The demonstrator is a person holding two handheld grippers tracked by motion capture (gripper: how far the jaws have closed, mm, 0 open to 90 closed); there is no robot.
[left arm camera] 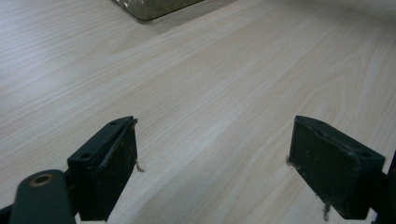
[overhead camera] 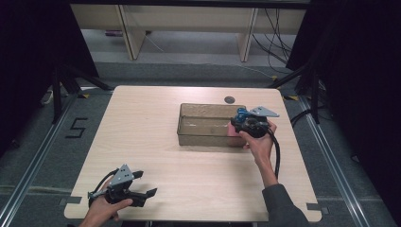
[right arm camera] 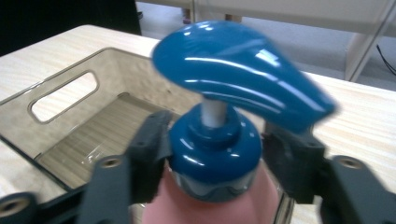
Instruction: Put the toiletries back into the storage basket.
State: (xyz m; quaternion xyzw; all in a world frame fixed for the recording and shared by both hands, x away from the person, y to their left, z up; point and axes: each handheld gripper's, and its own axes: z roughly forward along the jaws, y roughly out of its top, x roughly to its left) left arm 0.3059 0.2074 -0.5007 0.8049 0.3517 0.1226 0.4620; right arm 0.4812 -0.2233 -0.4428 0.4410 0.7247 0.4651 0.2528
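Gripping the pink pump bottle (right arm camera: 210, 186) by its blue collar, the right gripper (right arm camera: 212, 154) holds it at the tray's (overhead camera: 189, 138) corner; the left gripper (left arm camera: 212, 158) rests spread apart on the table (overhead camera: 189, 175).

Layout of the table, bin, bottle and two grippers

A bin (overhead camera: 208, 125) is set on the table (overhead camera: 156, 118), right of centre and toward the far side. A pump bottle (right arm camera: 219, 149) is held upright between the jaws of the right gripper (overhead camera: 249, 124) at the bin's right end, with the bin's floor seen behind it. The left gripper (overhead camera: 126, 189) is placed at the near left corner, well apart from the bin, over bare tabletop.
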